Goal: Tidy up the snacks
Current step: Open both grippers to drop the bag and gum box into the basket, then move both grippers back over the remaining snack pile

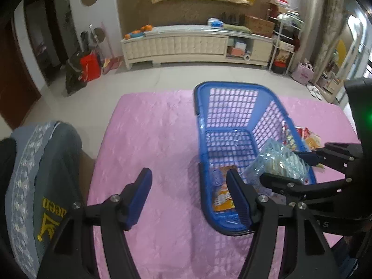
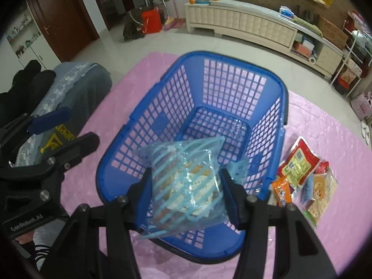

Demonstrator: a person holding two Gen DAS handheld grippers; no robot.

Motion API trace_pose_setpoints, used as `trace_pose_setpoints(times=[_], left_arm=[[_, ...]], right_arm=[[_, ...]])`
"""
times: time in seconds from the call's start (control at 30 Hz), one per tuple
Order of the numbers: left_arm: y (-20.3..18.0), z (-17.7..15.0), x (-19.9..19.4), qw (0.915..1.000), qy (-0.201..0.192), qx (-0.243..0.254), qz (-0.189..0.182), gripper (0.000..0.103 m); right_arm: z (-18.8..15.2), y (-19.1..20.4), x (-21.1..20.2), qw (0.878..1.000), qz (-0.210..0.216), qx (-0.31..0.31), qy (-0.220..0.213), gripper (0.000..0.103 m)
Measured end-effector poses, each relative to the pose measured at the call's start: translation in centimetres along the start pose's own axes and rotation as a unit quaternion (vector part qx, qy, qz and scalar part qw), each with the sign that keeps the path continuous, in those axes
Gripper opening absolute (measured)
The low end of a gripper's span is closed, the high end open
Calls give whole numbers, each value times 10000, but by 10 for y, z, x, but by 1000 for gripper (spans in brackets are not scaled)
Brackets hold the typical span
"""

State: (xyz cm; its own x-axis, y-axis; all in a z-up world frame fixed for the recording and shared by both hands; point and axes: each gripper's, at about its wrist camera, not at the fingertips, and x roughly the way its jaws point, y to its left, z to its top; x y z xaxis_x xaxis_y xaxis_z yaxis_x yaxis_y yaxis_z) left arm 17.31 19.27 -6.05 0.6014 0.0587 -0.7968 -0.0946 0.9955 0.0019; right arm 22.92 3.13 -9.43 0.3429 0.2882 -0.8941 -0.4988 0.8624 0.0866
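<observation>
right gripper (image 2: pixel 186 186) is clamped on a blue-striped clear snack bag (image 2: pixel 183 181), hanging right over the blue basket (image 2: pixel 148 116) at frame centre, so it looks ready to drop. left gripper (image 1: pixel 188 195) gapes empty beside the basket; orange packet (image 1: pixel 222 197) already inside.

Left tool (image 1: pixel 189 198) angled down, jaws apart and empty, right tool (image 2: pixel 187 196) clamped on a packet.
</observation>
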Motion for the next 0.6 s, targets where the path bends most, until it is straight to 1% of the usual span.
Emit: trace_pose_setpoints(times=[0.03, 0.13, 0.2, 0.27, 0.3, 0.33, 0.4, 0.47, 0.6], left_arm=[[3, -2, 2, 9999, 54, -101, -15, 64], [3, -6, 3, 9997, 87, -171, -135, 64], [4, -9, 2, 9998, 84, -139, -109, 64], [5, -10, 0, 9998, 70, -140, -107, 64], [5, -10, -3, 9998, 46, -166, -115, 64], [5, -9, -5, 9997, 25, -187, -126, 64], [6, -8, -13, 9996, -57, -237, -123, 64], [5, -7, -24, 9994, -180, -260, -150, 64], [-3, -7, -40, 9991, -300, -241, -193, 64]], right_arm=[[0, 1, 3, 10000, -8, 4, 26, 59], [-1, 4, 9, 9999, -48, 33, 91, 61], [-1, 7, 8, 9998, -212, 21, 62, 61], [-1, 10, 4, 9995, -303, 21, 3, 67], [-1, 11, 1, 9995, -323, 18, -34, 76], [-1, 12, -4, 9992, -386, 18, -106, 80], [-1, 13, -15, 9984, -510, -27, -253, 83], [-3, 13, -28, 9980, -513, -11, -381, 84], [-11, 8, -58, 9960, -573, 3, -687, 85]])
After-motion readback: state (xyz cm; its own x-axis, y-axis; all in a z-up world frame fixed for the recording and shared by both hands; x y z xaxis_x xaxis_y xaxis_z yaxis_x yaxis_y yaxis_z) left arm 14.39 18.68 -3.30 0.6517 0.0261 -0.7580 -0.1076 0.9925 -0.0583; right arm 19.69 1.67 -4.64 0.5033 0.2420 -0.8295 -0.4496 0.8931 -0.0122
